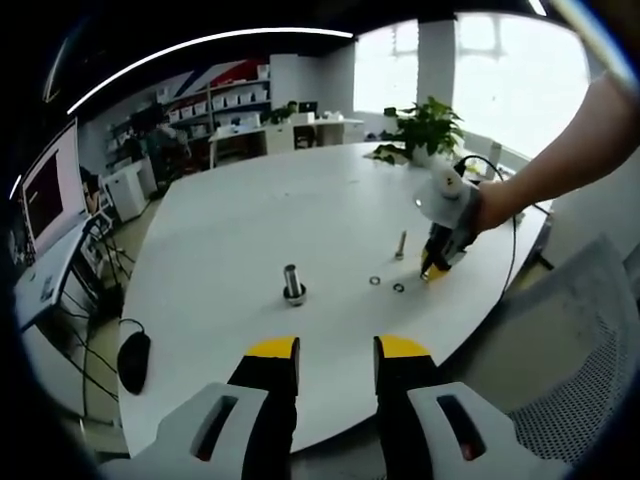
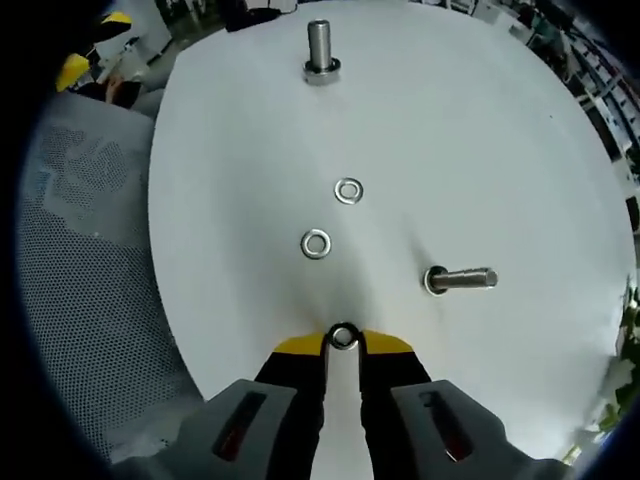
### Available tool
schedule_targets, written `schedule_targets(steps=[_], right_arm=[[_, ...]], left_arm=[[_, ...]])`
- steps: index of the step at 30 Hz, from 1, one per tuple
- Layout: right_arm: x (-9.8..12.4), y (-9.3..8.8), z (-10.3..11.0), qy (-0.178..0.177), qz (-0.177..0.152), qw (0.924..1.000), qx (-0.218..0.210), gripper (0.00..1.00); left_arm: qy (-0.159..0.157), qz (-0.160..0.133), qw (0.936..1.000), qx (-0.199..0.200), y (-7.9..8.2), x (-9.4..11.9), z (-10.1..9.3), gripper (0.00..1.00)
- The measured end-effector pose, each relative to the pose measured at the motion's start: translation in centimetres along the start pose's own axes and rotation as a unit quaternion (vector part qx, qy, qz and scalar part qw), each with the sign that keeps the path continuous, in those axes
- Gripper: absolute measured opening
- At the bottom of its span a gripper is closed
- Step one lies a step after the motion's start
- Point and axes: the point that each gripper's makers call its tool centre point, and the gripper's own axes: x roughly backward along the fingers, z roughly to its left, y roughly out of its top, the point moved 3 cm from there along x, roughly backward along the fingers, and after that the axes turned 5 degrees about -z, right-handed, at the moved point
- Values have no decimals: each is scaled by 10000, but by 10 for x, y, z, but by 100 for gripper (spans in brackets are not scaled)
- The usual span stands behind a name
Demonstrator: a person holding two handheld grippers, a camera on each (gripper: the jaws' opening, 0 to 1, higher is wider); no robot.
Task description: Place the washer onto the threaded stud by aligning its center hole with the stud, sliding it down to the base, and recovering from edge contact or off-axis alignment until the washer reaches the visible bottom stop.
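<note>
Two loose washers [image 2: 316, 243] [image 2: 348, 190] lie on the white table [image 2: 500, 150]. A third washer [image 2: 343, 337] sits between the yellow tips of my right gripper [image 2: 343, 345], which is shut on it low over the table's near edge. A slim threaded stud [image 2: 462, 279] stands to the right of it, and a thicker stud [image 2: 320, 48] with a ring at its base stands farther off. In the left gripper view, my left gripper [image 1: 337, 350] is open with nothing between its jaws, short of the thick stud [image 1: 292, 282]. The right gripper [image 1: 432, 268] touches down beside the slim stud [image 1: 400, 245].
A person's arm [image 1: 560, 160] holds the right gripper. A mesh chair [image 2: 90, 260] stands close against the table edge. A potted plant [image 1: 425, 128] sits at the table's far side, and a black mouse [image 1: 133, 360] lies at its left edge.
</note>
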Motion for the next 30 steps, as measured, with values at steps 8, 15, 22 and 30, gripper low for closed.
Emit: schedule_targets(steps=[8,15,22,30], right_arm=[[19,3,-20,-194,-322,9986,-369,13],[38,25,-36,-340,-662,9964,-398,14],[45,34,-44,-379,-714,9959,-401,14],[55,48,-47,-470,-714,9963,-122,14]], left_arm=[[-9,-1,10000,1,0,0,-1,28],[-43,17,10000,-9,0,-1,-2,28],[-41,31,10000,-19,-1,0,-2,29],[-36,-9,10000,-13,0,0,-1,29]])
